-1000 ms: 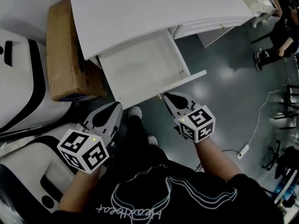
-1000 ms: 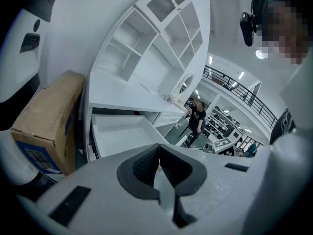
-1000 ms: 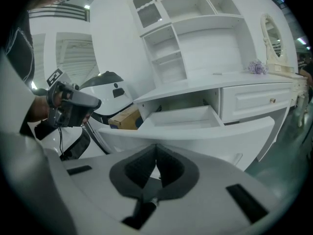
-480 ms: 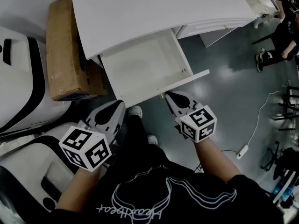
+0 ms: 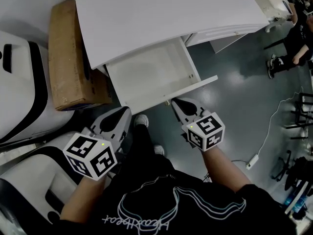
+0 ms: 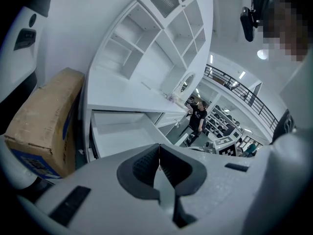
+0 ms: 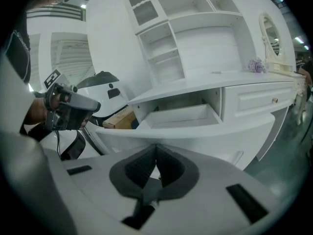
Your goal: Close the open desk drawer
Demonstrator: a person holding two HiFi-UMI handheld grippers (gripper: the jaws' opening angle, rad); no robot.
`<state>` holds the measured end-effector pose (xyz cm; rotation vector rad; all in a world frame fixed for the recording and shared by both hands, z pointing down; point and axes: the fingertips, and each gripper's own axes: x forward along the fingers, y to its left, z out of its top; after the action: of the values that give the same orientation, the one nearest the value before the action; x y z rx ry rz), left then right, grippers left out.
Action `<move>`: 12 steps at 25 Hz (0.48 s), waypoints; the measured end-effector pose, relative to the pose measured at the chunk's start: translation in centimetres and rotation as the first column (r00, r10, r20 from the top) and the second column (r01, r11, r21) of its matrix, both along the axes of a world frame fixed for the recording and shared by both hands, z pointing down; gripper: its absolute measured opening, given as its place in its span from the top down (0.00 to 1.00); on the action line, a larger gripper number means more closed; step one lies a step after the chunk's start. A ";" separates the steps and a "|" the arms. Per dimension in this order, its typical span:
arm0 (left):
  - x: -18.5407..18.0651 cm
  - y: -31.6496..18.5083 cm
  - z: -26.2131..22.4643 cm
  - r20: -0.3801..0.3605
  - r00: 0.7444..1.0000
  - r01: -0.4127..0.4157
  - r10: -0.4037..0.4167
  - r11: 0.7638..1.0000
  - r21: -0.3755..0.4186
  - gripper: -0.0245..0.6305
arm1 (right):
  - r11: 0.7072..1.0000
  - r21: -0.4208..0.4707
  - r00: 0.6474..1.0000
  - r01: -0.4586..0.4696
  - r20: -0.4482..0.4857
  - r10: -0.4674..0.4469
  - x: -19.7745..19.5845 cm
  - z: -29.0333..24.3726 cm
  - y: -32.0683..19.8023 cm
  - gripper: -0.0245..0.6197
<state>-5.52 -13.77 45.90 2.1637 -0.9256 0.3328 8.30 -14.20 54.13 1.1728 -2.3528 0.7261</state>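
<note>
The white desk (image 5: 161, 9) has one drawer (image 5: 151, 72) pulled out toward me, empty inside. Its front panel (image 5: 168, 94) faces my grippers. My right gripper (image 5: 175, 103) is shut, and its tips sit right at the drawer front by the small knob; whether they touch it I cannot tell. In the right gripper view the drawer front (image 7: 195, 131) fills the middle just past the gripper (image 7: 156, 148). My left gripper (image 5: 124, 112) is shut and empty, a little short of the drawer's left corner. From the left gripper (image 6: 159, 151) the open drawer (image 6: 124, 133) shows ahead.
A brown cardboard box (image 5: 68, 58) lies on the floor left of the desk. A white and black machine (image 5: 24, 97) stands at the far left. A person (image 5: 293, 38) sits at the upper right. A white cable and plug (image 5: 255, 156) trail on the grey floor.
The drawer front has shifted slightly back toward the desk, with my right gripper following at its knob. The left gripper has edged up and forward a little.
</note>
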 end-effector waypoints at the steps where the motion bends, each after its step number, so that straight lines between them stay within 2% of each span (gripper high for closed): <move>1: 0.0 -0.2 0.0 0.000 1.000 0.002 -0.002 1.000 0.000 0.96 | 1.000 -0.001 1.000 0.003 -0.001 -0.003 0.0 0.0 -0.2 0.95; 12: -1.0 -2.4 -0.3 0.017 0.999 0.035 -0.035 0.999 0.006 0.95 | 1.000 -0.012 1.000 0.006 0.017 -0.006 -0.6 0.1 -2.6 0.95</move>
<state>-6.51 -16.15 45.64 2.1498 -0.9743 0.3327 7.70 -16.85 54.19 1.1580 -2.3611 0.7502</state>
